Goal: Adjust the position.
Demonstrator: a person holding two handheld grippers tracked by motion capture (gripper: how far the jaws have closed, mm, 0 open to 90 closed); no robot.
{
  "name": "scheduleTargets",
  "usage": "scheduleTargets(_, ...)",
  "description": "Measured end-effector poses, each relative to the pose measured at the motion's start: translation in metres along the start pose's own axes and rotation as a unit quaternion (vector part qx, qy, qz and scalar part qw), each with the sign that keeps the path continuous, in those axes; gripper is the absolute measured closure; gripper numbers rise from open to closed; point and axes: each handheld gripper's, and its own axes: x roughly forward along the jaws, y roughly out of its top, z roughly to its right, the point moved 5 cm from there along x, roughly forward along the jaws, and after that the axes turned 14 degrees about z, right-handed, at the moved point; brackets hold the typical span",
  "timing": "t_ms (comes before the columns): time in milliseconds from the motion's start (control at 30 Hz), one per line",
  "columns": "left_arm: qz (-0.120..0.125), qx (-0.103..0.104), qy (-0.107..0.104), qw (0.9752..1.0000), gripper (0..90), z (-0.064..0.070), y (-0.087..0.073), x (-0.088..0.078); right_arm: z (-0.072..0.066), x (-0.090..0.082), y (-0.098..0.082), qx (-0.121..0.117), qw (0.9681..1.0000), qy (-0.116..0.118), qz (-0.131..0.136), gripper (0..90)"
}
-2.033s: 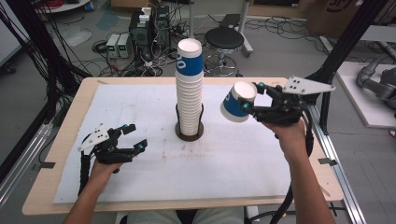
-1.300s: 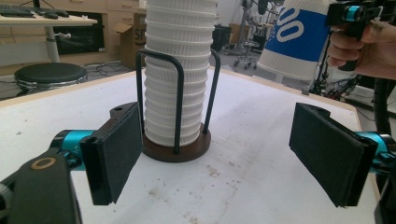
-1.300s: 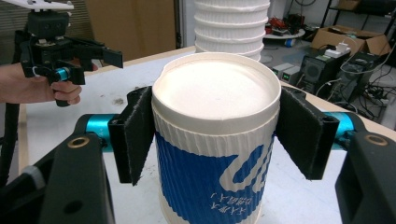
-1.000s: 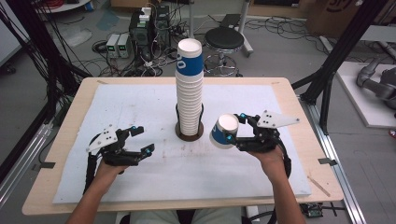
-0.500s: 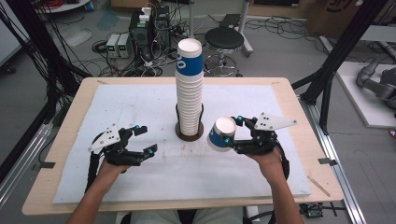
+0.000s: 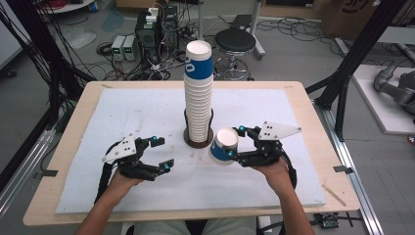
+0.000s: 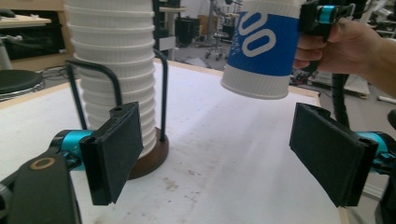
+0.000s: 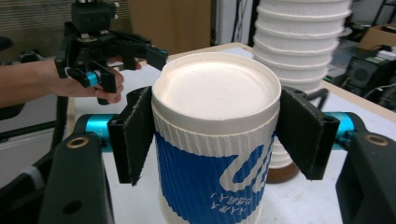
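A lab: black frame struts [image 6: 359, 46], floor cables [image 6: 115, 63], power boxes [image 6: 123, 47] and a stool [image 6: 235, 41].

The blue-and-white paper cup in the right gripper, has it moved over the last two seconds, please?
Yes. The blue-and-white paper cup has come down and toward the tall cup stack, now low beside its round brown base.

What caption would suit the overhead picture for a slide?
Right gripper holds a blue paper cup beside the tall cup stack; left gripper waits open.
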Motion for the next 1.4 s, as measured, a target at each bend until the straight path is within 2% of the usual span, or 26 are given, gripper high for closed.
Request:
scheduleTargets(267, -0.004, -0.004, -0.027, 0.9996, 17.2, 0.011, -0.004, 0.009, -0.008, 0.012, -0.003, 0.008, 0.9995, 0.032, 0.005, 32.0)
scheduleTargets(467, -0.01, 0.001, -0.051, 0.9986, 17.2, 0.019, -0.007, 0.017, -0.014, 0.018, -0.005, 0.007, 0.999, 0.043, 0.006, 31.9)
scheduleTargets(767, -0.013, -0.002, -0.067, 0.9977, 17.2, 0.024, -0.011, 0.029, -0.021, 0.024, -0.005, 0.008, 0.9982, 0.06, 0.005, 32.0)
scheduleTargets(1133, -0.014, -0.007, -0.089, 0.9959, 17.2, 0.028, -0.015, 0.054, -0.026, 0.031, -0.007, 0.011, 0.9973, 0.072, 0.002, 32.0)
scheduleTargets(1400, -0.014, -0.017, -0.104, 0.9943, 17.2, 0.032, -0.017, 0.065, -0.027, 0.033, -0.006, 0.02, 0.9965, 0.081, 0.012, 32.1)
